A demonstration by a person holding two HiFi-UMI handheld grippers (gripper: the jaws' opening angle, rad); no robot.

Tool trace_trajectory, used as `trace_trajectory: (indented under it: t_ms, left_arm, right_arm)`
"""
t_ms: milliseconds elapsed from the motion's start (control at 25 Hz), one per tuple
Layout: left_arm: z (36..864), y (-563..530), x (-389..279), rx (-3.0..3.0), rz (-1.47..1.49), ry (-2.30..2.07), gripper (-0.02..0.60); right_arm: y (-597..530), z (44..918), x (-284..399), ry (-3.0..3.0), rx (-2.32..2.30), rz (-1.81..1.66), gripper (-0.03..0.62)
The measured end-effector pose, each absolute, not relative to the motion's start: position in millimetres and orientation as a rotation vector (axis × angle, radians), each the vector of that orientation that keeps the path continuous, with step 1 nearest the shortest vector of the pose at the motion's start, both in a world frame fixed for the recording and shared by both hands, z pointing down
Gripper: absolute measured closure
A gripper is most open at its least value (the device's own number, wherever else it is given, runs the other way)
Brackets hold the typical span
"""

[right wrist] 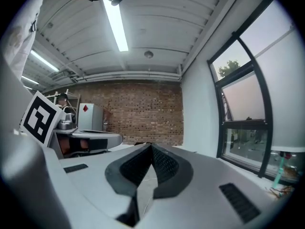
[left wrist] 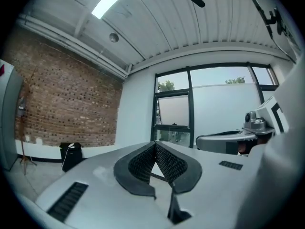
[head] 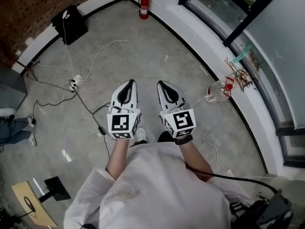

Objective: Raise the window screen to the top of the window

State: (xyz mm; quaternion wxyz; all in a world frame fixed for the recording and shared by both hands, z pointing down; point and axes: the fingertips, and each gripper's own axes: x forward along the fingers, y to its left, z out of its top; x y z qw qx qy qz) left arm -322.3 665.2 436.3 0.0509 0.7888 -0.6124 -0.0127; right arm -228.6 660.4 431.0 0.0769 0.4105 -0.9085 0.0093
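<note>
One clear bottle [head: 215, 92] with a red cap lies by the ledge at 3 o'clock; I cannot tell what is inside. One red fire extinguisher [head: 144, 7] stands at 12 o'clock. I hold two tools: the left hand-held gripper [head: 127, 84] and the right hand-held gripper [head: 163, 85], both pressed together on nothing. The window [head: 267, 27] runs at 2 o'clock, well apart from both. I cannot tell which part is the window screen.

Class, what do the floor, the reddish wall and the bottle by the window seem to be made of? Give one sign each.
Floor: probably concrete, grey, mottled, slight sheen.
Wall: bare brick, matt, mortar joints show.
Bottle: likely clear plastic, see-through, red cap.
</note>
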Motion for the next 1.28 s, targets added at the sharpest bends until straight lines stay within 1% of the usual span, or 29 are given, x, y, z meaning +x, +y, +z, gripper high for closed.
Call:
trace_trajectory:
  t_ms: [120,360,520,640,840,1080,1280]
  left_arm:
    - [448,649,-353,2.329,-0.063,-1.893,0.580]
    - [470,592,-391,2.234,-0.064,-1.946,0.578]
    - [481,528,-409,2.213,-0.032,-1.966,0.578]
    - [469,465,-410,2.252,-0.014,-1.962,0.578]
    - [440,363,-409,2.323,-0.012,-1.966,0.580]
    - [447,266,-372,2.356,0.027,-1.899,0.578]
    - [465,210,-357,2.374,0.067,-1.820,0.580]
  right_arm:
    - [638,440,-266,-2.718,1.127,0.029,0.594]
    - [570,455,-305,-2.738,1.039,0.041,0.594]
    - [501,470,-327,-2.754,1.000,0.074,0.594]
    - [428,461,-332,-2.772,1.031,0.084,0.594]
    - [326,429,-324,-2.806,1.114,0.028,0.594]
    - [231,451,-284,-2.759,1.184,0.129,0.594]
    - [179,468,-274,-2.728,1.232,0.199,0.594]
